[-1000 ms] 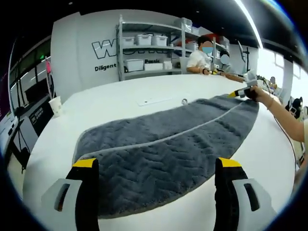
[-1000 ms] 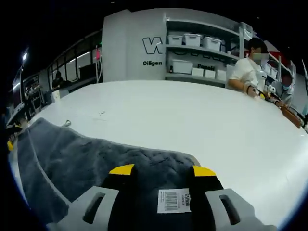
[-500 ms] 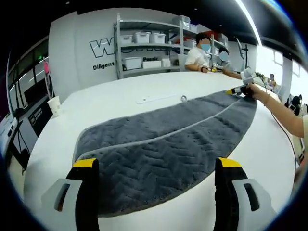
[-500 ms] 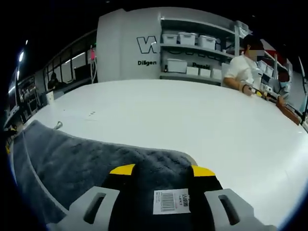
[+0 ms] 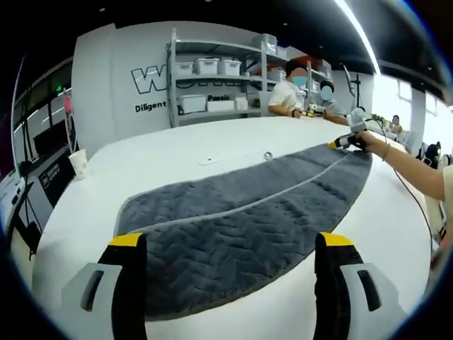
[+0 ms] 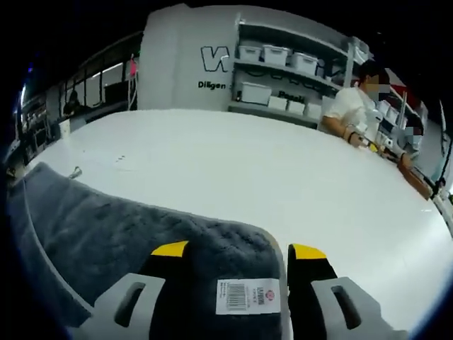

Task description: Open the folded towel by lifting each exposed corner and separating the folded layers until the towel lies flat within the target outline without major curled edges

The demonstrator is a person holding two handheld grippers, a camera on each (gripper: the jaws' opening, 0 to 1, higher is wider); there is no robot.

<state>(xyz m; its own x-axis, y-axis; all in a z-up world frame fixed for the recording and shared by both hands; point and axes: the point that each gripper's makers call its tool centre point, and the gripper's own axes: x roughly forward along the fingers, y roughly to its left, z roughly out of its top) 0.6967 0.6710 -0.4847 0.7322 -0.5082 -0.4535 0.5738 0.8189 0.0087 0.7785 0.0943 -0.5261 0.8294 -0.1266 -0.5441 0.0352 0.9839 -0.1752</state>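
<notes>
A grey towel lies stretched long across the white table, with a pale hem line running down its length. My left gripper hovers open over the towel's near end, one jaw on each side and nothing between them. At the towel's far corner a hand holds my right gripper. In the right gripper view, the right gripper is shut on a corner of the towel, and a barcode label shows between the jaws.
A paper cup stands near the table's left edge. A small ring and a white strip lie just beyond the towel. Two people work at the far side, in front of shelves with bins.
The far corner, held in the right gripper, has drawn outward and lower, and the towel lies flatter and straighter. The right jaws stand slightly wider apart. The left gripper stays open.
</notes>
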